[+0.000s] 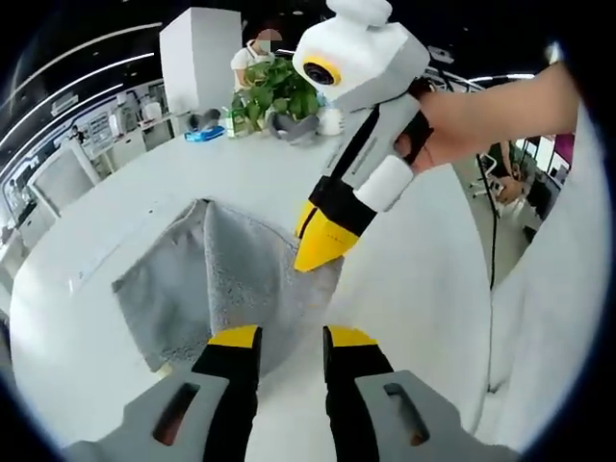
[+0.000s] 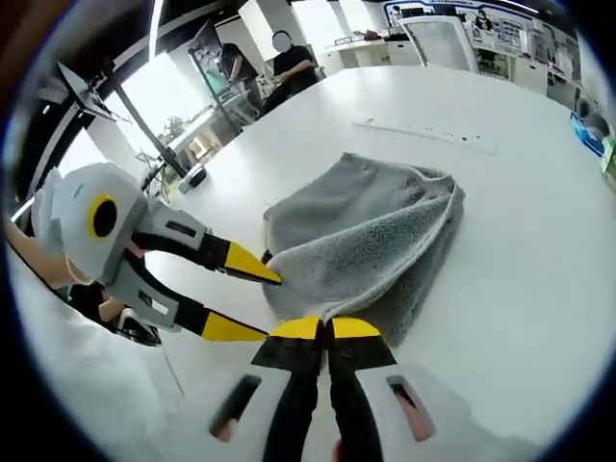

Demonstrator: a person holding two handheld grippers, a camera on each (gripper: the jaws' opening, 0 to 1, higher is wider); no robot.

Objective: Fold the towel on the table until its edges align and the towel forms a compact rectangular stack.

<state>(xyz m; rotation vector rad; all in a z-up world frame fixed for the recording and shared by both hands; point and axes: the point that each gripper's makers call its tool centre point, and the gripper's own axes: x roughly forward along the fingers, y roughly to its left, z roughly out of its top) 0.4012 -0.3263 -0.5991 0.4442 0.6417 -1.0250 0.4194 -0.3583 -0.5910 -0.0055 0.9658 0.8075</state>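
The grey towel lies on the white table, partly folded, one terry layer doubled over another. In my left gripper view its long axis runs away from my jaws toward the potted plant at the table's far edge. The pile is nubbly and soft, the outline a rumpled rectangle with rounded corners.

My left gripper stands open at the towel's near edge, its yellow tips apart with cloth between them. My right gripper is closed, pinching the towel's near corner.

The right gripper view also shows a pale ruler-like strip beyond the towel, and people standing farther off.
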